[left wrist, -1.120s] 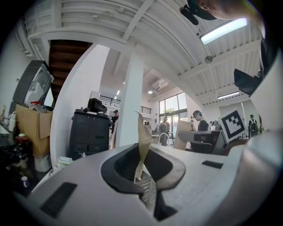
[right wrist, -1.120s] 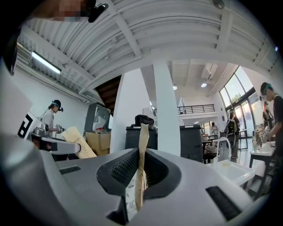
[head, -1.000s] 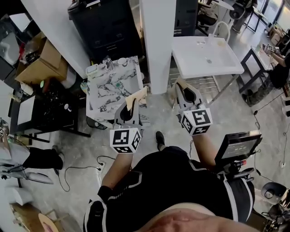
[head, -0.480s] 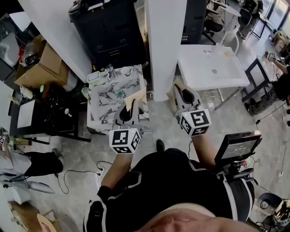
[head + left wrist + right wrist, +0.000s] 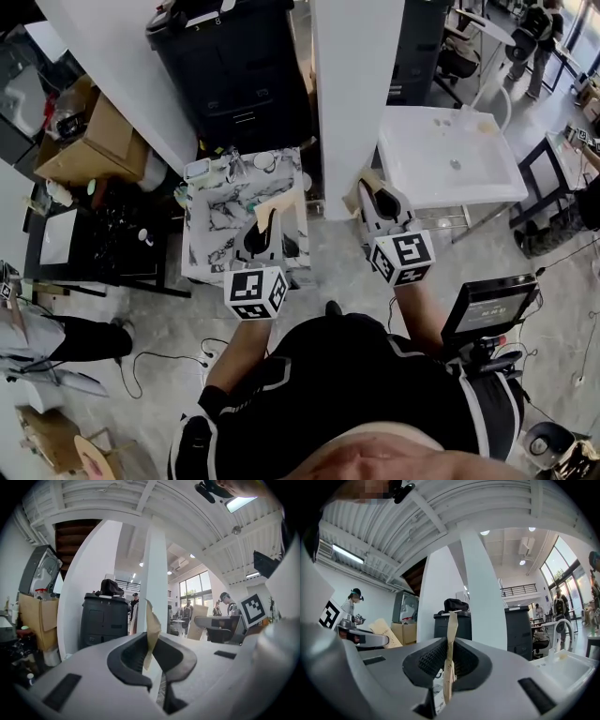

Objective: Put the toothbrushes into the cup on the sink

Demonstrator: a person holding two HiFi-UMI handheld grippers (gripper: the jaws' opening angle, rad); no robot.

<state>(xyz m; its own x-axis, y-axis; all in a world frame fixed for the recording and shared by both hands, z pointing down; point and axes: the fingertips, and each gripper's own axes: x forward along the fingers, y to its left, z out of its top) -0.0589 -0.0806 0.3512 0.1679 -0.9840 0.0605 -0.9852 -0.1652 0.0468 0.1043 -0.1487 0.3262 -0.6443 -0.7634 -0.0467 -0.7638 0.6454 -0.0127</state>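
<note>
Head view: grey concrete floor [image 5: 337, 253]. Marble-pattern counter [image 5: 220, 220] lies ahead of the left gripper [image 5: 272, 217], white sink [image 5: 427, 141] beyond the right gripper [image 5: 372, 194], white pillar [image 5: 356, 94] between them. Left gripper view: jaws clenched on a thin tan strip [image 5: 151, 625]. Right gripper view: jaws likewise clamp a second tan strip [image 5: 451, 634].

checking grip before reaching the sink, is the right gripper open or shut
Shut. The right gripper pinches a tan strip, which stands upright between its closed jaws.

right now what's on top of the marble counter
Small items line the counter's far edge, one a pale cup; the rest too small to name. The left gripper, with its tan strip, covers its near right part.
</note>
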